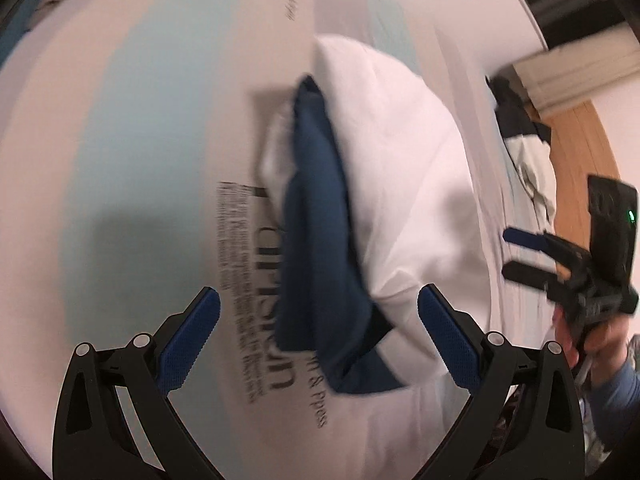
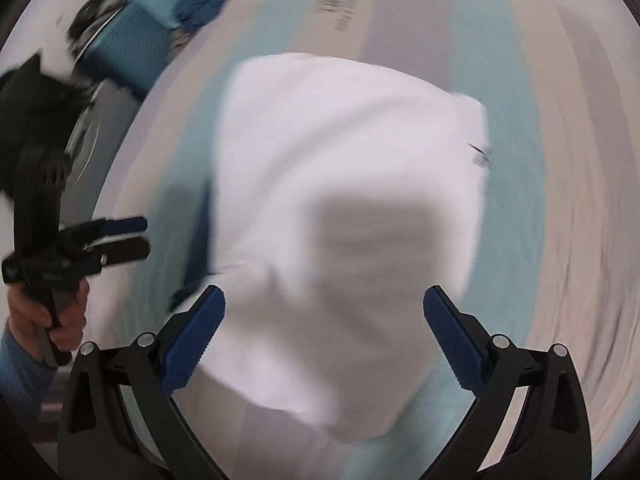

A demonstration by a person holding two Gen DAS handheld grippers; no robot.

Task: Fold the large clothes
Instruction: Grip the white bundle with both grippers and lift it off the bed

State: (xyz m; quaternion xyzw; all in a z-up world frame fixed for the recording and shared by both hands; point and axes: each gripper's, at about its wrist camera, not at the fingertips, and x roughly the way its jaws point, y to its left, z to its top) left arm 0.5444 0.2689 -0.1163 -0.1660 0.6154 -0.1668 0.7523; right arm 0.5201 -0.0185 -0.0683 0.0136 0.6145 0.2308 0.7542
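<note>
A folded white garment [image 1: 404, 184] with a dark blue part [image 1: 320, 240] along its left side lies on the bed sheet. In the right wrist view the white garment [image 2: 344, 208] fills the middle, with a blue edge [image 2: 200, 240] at its left. My left gripper [image 1: 318, 308] is open and empty above the garment's blue edge. My right gripper [image 2: 324, 312] is open and empty above the garment. Each gripper shows in the other's view, the right one [image 1: 520, 252] at the right and the left one [image 2: 136, 236] at the left. Both views are blurred.
The white and pale blue sheet [image 1: 140, 160] carries printed text. A dark and pale heap of clothes [image 1: 524, 140] lies at the bed's far right edge by a wooden floor [image 1: 580, 152]. A blue basket-like object [image 2: 136, 48] and blue fabric sit at upper left in the right wrist view.
</note>
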